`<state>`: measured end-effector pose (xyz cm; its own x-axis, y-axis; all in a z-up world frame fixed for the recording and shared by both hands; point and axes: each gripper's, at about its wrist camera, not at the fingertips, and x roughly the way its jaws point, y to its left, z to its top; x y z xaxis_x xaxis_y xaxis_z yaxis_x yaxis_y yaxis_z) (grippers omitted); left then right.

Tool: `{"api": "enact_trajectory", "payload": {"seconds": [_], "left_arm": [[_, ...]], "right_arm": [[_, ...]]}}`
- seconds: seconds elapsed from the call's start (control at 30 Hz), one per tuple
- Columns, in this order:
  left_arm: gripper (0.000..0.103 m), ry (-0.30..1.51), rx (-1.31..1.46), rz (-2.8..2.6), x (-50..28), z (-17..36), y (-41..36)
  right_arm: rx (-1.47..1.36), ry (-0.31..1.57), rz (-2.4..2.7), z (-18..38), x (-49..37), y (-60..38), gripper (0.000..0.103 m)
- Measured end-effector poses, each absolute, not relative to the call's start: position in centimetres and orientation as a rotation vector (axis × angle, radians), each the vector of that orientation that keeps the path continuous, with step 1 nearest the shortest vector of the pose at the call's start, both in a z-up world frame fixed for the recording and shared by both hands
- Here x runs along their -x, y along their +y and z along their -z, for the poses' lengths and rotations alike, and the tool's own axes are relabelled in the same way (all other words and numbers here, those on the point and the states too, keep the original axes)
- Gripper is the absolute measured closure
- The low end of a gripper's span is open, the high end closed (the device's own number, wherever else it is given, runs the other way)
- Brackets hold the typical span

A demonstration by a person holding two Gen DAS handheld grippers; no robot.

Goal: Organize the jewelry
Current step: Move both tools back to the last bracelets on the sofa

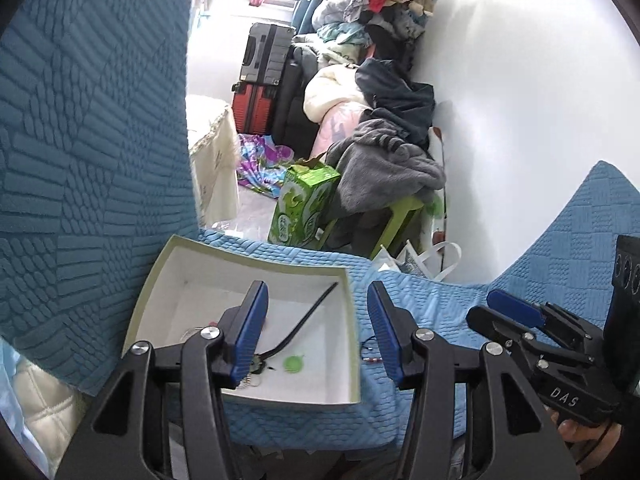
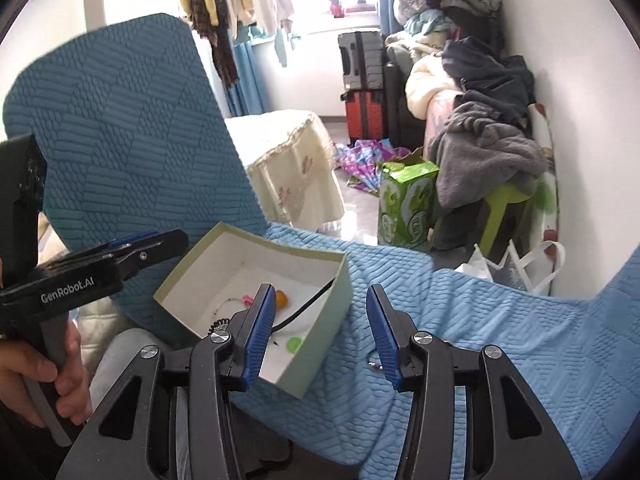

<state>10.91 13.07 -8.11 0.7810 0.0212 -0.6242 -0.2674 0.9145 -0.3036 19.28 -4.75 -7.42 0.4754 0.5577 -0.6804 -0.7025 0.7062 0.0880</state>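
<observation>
An open box with a white inside sits on a light blue quilted cover. It holds a long black cord, a green round piece and small bits of jewelry. In the right wrist view the box also shows an orange bead, a pink piece, a thin silver chain and a black coil tie. A small red-beaded string lies on the cover beside the box. My left gripper hangs open and empty above the box's right wall. My right gripper is open and empty too.
A tall blue quilted panel stands close on the left. Beyond the cover's edge are a green carton, a white bag, stacked suitcases, a clothes pile and a cream-clothed table. A hand holds the left gripper's handle.
</observation>
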Motion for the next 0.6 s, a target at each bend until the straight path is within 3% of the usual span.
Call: {"api": "enact_trajectory", "payload": {"seconds": [0.27,0.53,0.6], "left_arm": [[0.051,0.626,0.380,-0.136,-10.9,7.1,9.7],[0.051,0.652,0.373,-0.106,-11.4,9.3,6.1],[0.052,0.666,0.365,-0.081,-11.8,10.1,5.0]], "right_arm": [[0.200,0.704,-0.750,6.1,-19.2,-8.2,0.058],[0.185,0.731,-0.690,9.0,-20.1,-12.5,0.059],[0.184,0.735,-0.666,10.3,-20.6,-13.6,0.063]]}}
